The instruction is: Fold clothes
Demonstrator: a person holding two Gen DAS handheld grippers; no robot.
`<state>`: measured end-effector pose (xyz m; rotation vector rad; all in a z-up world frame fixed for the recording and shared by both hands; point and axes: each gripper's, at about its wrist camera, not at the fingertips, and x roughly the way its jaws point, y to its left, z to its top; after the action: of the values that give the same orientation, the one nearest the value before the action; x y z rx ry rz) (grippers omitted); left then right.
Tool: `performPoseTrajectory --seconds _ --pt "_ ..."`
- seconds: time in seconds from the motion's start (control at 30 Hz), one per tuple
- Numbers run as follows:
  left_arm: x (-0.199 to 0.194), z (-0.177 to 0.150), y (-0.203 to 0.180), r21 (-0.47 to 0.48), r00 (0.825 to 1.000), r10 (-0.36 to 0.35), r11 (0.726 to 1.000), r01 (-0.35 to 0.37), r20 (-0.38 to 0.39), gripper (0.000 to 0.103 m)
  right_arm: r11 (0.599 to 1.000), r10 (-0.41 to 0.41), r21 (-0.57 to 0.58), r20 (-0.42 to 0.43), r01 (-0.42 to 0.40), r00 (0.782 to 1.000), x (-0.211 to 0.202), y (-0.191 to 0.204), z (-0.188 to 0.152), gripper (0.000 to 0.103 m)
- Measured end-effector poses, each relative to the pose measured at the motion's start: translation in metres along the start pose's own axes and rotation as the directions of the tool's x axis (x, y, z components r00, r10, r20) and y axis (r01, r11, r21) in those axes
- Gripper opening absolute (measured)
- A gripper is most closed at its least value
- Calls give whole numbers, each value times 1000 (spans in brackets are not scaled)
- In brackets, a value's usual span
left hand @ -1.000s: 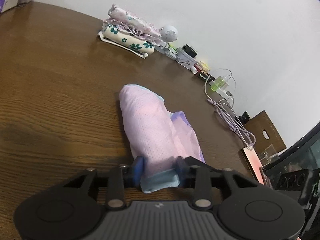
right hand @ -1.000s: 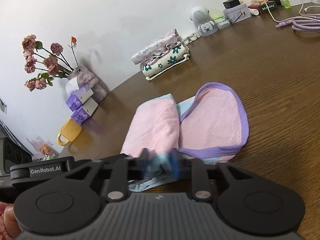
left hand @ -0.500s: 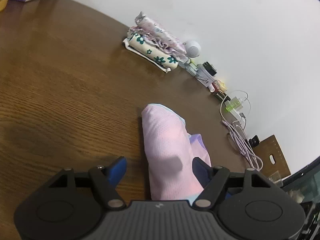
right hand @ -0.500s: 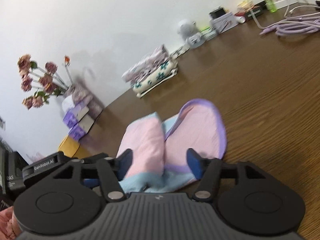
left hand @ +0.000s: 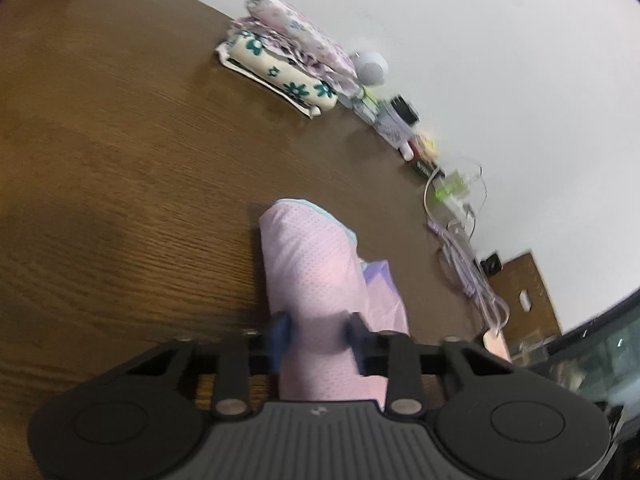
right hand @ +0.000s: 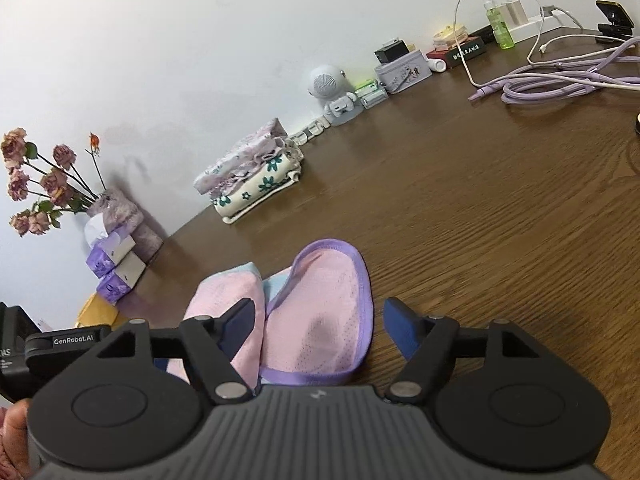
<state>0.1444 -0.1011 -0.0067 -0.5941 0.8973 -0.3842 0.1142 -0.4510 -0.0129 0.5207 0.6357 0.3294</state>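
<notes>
A pink mesh garment (left hand: 312, 264) with light-blue and purple trim lies folded on the brown wooden table (left hand: 120, 160). My left gripper (left hand: 318, 332) is closing, its blue pads pinching the near end of the pink fold. In the right wrist view the same garment (right hand: 228, 300) shows beside its purple-edged flap (right hand: 324, 304). My right gripper (right hand: 320, 316) is opening; the flap lies between its wide-apart fingers, untouched by the pads. The left gripper's body (right hand: 60, 340) sits at the left there.
A stack of folded floral clothes (right hand: 252, 176) lies by the wall. Along the wall are a small speaker figure (right hand: 332, 88), boxes, a green bottle (right hand: 500, 24) and purple cables (right hand: 560, 80). Dried flowers (right hand: 40, 184), tissue packs (right hand: 112, 256) and a yellow mug (right hand: 92, 312) stand left.
My left gripper let go of the garment's end, opened wide, then closed on the pink fold further along. My right gripper released the blue hem and spread open over the flap.
</notes>
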Motion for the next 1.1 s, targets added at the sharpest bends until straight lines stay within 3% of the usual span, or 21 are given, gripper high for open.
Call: performPoseTrajectory --seconds 0.37,0.63,0.77,0.87,1.03,1.1 --pt "8 32 -12 247 991 126 963 -111 -48 12 967 -11 -256 -80 -10 997 29 27 27 73" --pt "-5 60 4 301 971 240 927 -225 -11 10 921 61 -373 -136 -109 989 62 55 52 74" --pt "-14 66 8 315 957 290 906 -282 21 10 925 128 -335 -171 -180 977 78 47 51 74" --pt "-18 65 -1 372 936 347 862 -343 59 9 935 155 -287 -196 -208 968 82 36 48 74" --pt "-13 51 -41 534 883 440 713 -455 165 4 948 153 -250 -187 -198 970 80 25 51 74" --pt "-9 43 -59 590 875 448 662 -461 182 3 950 149 -244 -188 -193 971 79 22 49 74"
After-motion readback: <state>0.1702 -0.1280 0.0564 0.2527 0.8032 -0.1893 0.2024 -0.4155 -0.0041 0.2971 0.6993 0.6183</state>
